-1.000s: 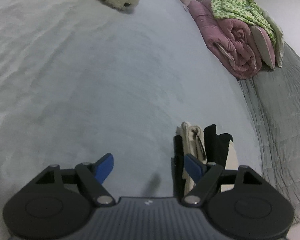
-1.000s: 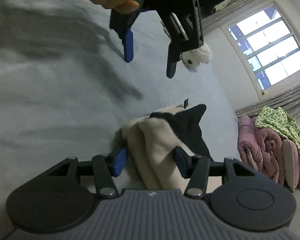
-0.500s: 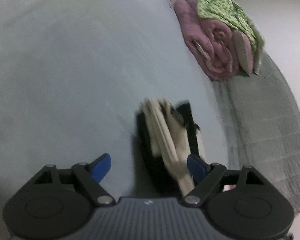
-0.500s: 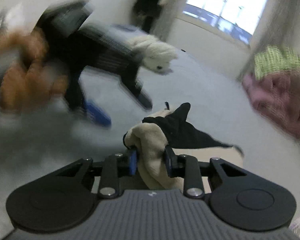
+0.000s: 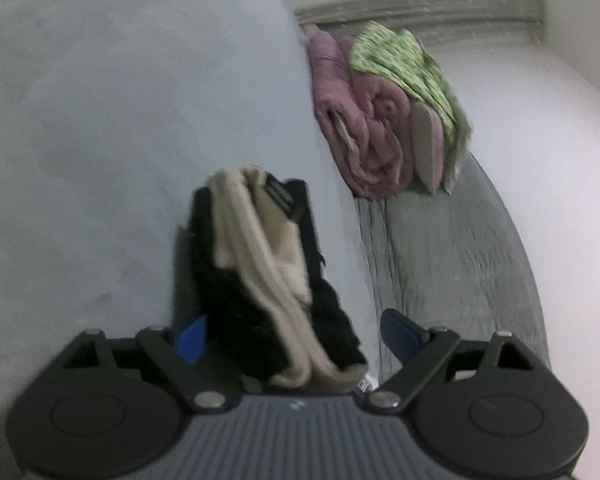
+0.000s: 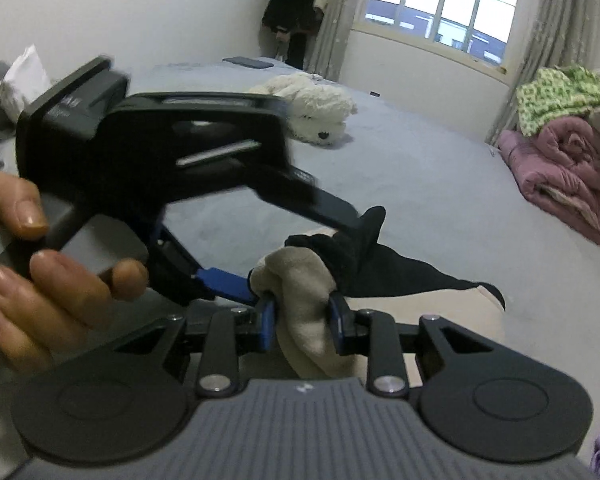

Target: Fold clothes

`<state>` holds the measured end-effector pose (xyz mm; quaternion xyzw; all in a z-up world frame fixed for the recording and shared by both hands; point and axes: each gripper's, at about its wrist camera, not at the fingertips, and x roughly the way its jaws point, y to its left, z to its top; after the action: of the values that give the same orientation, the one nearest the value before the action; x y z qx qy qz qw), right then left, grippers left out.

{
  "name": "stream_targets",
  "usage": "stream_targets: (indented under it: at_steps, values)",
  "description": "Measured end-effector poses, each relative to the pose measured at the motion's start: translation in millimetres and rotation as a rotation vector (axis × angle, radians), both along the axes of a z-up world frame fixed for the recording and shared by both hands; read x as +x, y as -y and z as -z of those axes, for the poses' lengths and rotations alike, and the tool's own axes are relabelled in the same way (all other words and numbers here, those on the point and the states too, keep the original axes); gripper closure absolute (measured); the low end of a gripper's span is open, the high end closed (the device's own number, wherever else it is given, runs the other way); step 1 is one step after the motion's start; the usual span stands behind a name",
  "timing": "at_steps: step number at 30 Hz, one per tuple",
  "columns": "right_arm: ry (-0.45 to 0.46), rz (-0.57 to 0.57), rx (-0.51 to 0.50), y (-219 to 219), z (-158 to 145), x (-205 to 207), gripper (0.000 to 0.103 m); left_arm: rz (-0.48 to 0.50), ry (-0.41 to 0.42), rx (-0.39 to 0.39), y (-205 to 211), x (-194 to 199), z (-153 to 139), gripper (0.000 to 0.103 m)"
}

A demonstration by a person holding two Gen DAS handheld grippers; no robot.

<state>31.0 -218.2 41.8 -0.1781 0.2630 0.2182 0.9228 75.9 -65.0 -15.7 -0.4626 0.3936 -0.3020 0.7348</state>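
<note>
While your right tongs [image 6: 302, 322] pinch the garment [image 5: 268, 276], it lies lengthwise between your opening left tongs [image 5: 296, 338], untouched.

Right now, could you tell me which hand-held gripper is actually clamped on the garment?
The right hand-held gripper: its pads pinch the cream-and-black garment. The left hand-held gripper only straddles it, jaws opening.

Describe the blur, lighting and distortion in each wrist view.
Left wrist view: soft motion blur on the cream-and-black folded garment and the pink rolled quilt; fisheye bends the grey bed. Right wrist view: bright white-framed window backlights the room; the black left gripper is smeared.
</note>
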Motion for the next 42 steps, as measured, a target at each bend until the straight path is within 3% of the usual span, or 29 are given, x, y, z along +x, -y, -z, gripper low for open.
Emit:
stream_targets:
  at_steps: [4,8,11,14,16,19,28,33,36,42]
  values:
    - [0.011,-0.01,-0.039,-3.3,-0.4,-4.2,0.074,0.024,0.051,0.071,11.6,11.6,-11.6,0.013]
    - [0.029,-0.028,-0.082,-6.8,3.0,-5.3,0.074,0.04,0.032,0.142,20.2,24.0,-14.2,0.013]
    - [0.048,-0.046,-0.127,-11.8,6.8,-8.3,0.074,0.035,0.011,0.151,18.6,27.7,-11.8,0.014]
    - [0.067,-0.054,-0.156,-15.6,9.0,-8.9,0.074,0.045,0.016,0.194,18.8,32.0,-14.1,0.021]
    - [0.076,-0.057,-0.165,-16.6,9.5,-8.7,0.074,0.024,0.022,0.238,21.3,37.3,-14.6,0.031]
    - [0.084,-0.069,-0.184,-17.7,12.7,-9.4,0.074,-0.017,0.055,0.309,26.0,38.4,-11.7,0.033]
    - [0.107,-0.085,-0.219,-21.9,17.3,-15.1,0.074,-0.009,0.05,0.352,26.2,52.1,-10.9,0.037]
    - [0.133,-0.108,-0.269,-26.1,24.4,-19.5,0.074,-0.028,0.091,0.446,28.9,53.0,-17.9,0.037]
    - [0.143,-0.118,-0.29,-27.9,29.3,-21.2,0.074,-0.031,0.123,0.494,32.1,51.8,-18.5,0.054]
    - [0.171,-0.13,-0.319,-30.0,31.7,-24.1,0.074,-0.028,0.122,0.49,27.9,53.7,-13.4,0.058]
